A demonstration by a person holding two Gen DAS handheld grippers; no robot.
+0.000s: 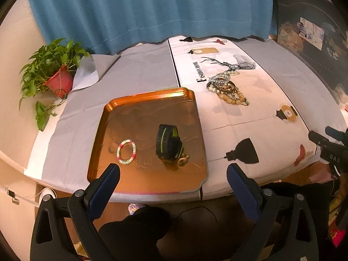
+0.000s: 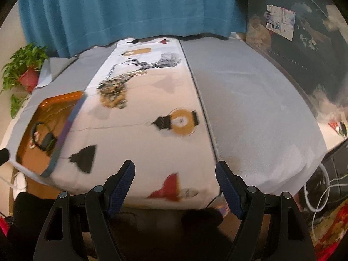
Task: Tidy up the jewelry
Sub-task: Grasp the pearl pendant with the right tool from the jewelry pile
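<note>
An orange metal tray (image 1: 113, 113) lies on the table at the near edge; it also shows in the right wrist view (image 2: 54, 100) at the left. In it are a pink and white bead bracelet (image 1: 126, 151), a black and green band (image 1: 168, 142) and a small gold ring (image 1: 182, 161). A pile of bead bracelets and chains (image 1: 227, 86) lies on the printed cloth beyond the tray; it shows blurred in the right wrist view (image 2: 113, 93). My left gripper (image 1: 174, 170) is open and empty over the tray's near edge. My right gripper (image 2: 175, 169) is open and empty at the table's front edge.
A potted green plant (image 1: 54, 74) in a red pot stands at the far left corner. A blue curtain (image 1: 152, 10) hangs behind the table. A dark cluttered cabinet (image 2: 304, 54) stands to the right. White cables (image 2: 319, 195) hang below the right side.
</note>
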